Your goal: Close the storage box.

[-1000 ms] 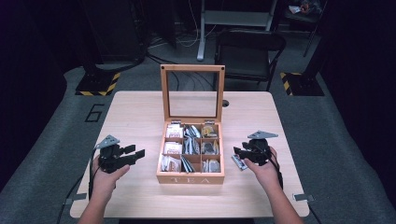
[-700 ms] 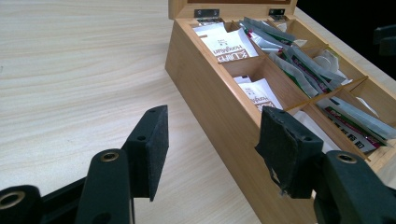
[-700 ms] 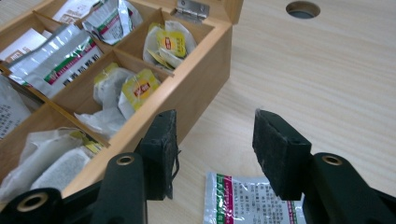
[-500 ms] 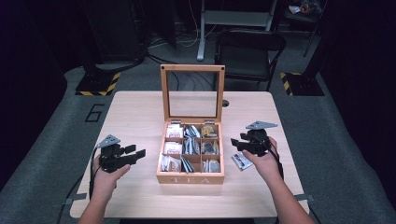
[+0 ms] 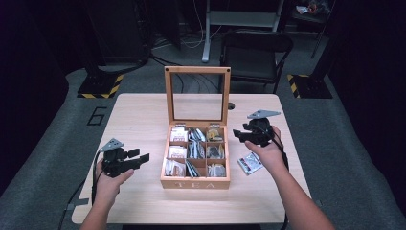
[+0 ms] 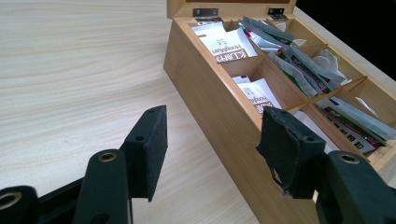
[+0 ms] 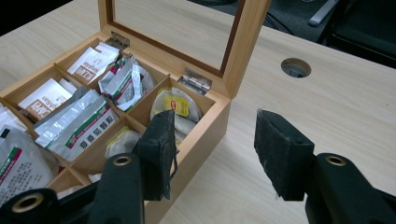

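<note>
Open wooden tea box (image 5: 195,158) with upright glass-paned lid (image 5: 197,96) sat mid-bench (image 5: 143,115). Left tongs (image 5: 143,158) and right tongs (image 5: 238,135) were both spread, empty, their gaps just widened. Risks: right tongs clipping the lid, slamming it shut; loose red-and-white sachet (image 5: 250,163) being overlooked.

My table (image 5: 143,120) is light wood with a round hole (image 5: 231,106) near the back. Behind it stands a black folding chair (image 5: 256,50) on a grey floor (image 5: 57,143) — the room is dark. Yellow-black striped blocks (image 5: 101,87) sit at both sides.
</note>
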Action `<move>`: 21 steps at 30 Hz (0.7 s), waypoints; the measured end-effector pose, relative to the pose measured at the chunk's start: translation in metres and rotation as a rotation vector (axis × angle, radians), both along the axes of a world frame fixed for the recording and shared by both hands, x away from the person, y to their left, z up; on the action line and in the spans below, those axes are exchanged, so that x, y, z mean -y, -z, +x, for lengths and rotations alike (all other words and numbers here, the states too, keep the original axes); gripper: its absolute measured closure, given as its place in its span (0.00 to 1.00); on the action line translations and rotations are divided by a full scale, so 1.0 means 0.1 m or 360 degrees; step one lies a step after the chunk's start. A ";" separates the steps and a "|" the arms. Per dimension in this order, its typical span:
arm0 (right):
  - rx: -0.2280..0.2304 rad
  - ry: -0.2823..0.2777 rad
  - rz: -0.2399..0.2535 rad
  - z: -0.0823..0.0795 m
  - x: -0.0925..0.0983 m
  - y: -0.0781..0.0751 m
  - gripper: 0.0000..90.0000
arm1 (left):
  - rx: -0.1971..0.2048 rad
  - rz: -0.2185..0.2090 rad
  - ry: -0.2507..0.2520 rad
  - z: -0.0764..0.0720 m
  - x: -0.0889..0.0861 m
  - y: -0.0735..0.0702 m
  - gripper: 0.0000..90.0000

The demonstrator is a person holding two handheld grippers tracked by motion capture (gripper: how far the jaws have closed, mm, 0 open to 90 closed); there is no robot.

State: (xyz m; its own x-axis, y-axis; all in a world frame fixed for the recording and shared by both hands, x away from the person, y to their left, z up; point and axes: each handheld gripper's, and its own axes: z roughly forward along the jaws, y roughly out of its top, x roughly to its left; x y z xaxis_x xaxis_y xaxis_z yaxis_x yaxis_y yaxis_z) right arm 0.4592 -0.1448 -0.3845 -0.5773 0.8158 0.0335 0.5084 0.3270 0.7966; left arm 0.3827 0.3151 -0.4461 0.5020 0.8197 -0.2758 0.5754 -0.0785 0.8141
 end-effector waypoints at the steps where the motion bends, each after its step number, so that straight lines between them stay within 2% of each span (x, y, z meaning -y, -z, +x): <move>1: 0.0005 -0.0009 0.0016 0.03 -0.01 -0.01 0.53 | 0.0000 0.0001 0.0002 0.00 0.00 0.00 0.46; 6: 0.0025 -0.0035 0.0037 0.12 -0.04 -0.07 0.54 | 0.0001 0.0004 0.0002 0.00 0.01 0.01 0.46; 16: -0.0001 -0.0011 0.0077 0.36 -0.07 -0.08 0.54 | -0.0002 0.0005 0.0001 0.00 0.01 0.01 0.46; 21: 0.0006 -0.0003 0.0061 0.47 -0.09 -0.07 0.53 | -0.0006 0.0015 0.0009 0.01 0.01 0.02 0.46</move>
State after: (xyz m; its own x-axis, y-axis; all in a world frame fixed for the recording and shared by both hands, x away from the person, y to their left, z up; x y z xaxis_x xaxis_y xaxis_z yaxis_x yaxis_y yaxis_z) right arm 0.5065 -0.1354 -0.3773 -0.5790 0.8129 0.0628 0.5049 0.2970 0.8105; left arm 0.3832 0.3138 -0.4482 0.5055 0.8195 -0.2701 0.5780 -0.0892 0.8111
